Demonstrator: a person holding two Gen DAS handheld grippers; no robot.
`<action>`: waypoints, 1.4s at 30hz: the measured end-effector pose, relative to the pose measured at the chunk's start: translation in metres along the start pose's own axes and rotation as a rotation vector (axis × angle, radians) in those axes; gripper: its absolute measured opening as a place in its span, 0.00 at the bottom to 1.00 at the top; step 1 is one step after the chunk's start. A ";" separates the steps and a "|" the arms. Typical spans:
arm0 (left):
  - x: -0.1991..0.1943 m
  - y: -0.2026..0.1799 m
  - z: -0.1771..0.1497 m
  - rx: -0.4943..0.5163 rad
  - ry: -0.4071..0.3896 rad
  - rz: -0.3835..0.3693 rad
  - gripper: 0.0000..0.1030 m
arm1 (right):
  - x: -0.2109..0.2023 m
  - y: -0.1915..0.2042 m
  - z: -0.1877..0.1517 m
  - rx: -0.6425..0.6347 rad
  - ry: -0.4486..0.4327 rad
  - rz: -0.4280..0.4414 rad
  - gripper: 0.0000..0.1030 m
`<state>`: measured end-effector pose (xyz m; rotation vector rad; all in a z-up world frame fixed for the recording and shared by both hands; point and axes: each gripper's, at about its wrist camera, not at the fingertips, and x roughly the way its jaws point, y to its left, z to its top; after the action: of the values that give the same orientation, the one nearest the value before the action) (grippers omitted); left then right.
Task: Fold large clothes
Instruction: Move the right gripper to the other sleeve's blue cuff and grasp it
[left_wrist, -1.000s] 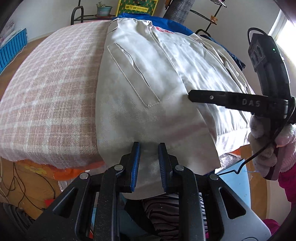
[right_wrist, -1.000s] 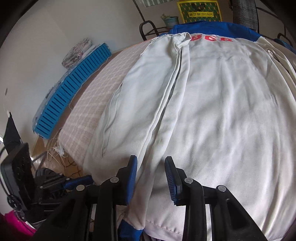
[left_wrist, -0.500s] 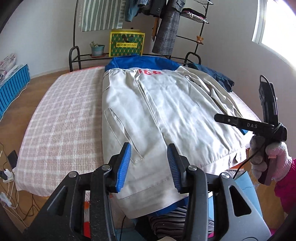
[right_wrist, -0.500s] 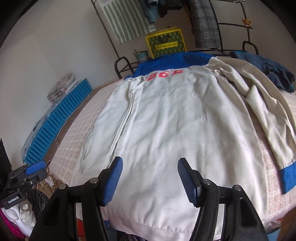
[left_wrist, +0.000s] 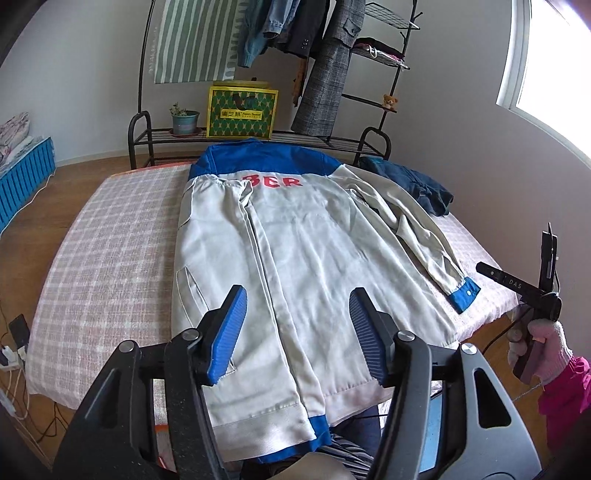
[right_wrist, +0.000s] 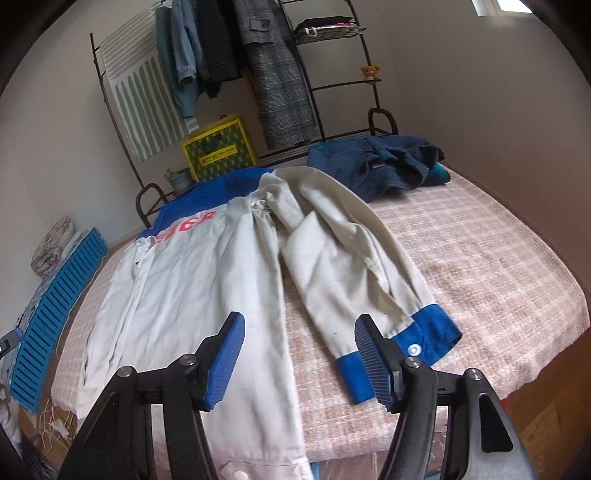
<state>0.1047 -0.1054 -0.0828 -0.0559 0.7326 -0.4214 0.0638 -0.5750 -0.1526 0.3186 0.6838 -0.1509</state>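
Observation:
A pale grey jacket (left_wrist: 314, 251) with a blue yoke and red letters lies back-up on the checked bed (left_wrist: 110, 240). Its left side, with a pocket seam (left_wrist: 188, 284), is folded in over the back. The right sleeve (right_wrist: 369, 266) lies spread out to the side and ends in a blue cuff (right_wrist: 424, 332). My left gripper (left_wrist: 297, 295) hovers above the hem, its jaws opening, with nothing between them. My right gripper (right_wrist: 300, 321) stands open and empty above the bed (right_wrist: 480, 266), between the jacket body (right_wrist: 192, 280) and the cuff. A gloved hand (left_wrist: 539, 343) holds it at the bed's right edge.
A dark blue garment (right_wrist: 376, 162) lies bunched at the bed's far right. Behind the bed stands a black clothes rack (left_wrist: 332, 55) with hanging clothes, a yellow box (left_wrist: 242, 112) and a plant pot (left_wrist: 184, 122). A blue slatted crate (right_wrist: 48, 317) and cables lie on the floor to the left.
Both grippers let go of the jacket near its hem, widened their jaws and pulled up and back. The right one swung rightwards to the spread sleeve.

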 end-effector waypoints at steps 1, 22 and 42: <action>0.001 -0.001 0.000 -0.007 0.005 -0.006 0.62 | 0.001 -0.012 0.002 0.017 0.000 -0.035 0.63; 0.037 -0.012 -0.012 0.025 0.120 -0.073 0.62 | 0.072 -0.127 -0.011 0.377 0.125 -0.010 0.71; 0.065 -0.002 -0.016 -0.007 0.156 -0.098 0.62 | -0.013 0.015 0.051 -0.191 -0.031 -0.017 0.00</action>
<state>0.1366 -0.1316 -0.1354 -0.0667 0.8872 -0.5212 0.0882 -0.5783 -0.1034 0.1274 0.6653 -0.1056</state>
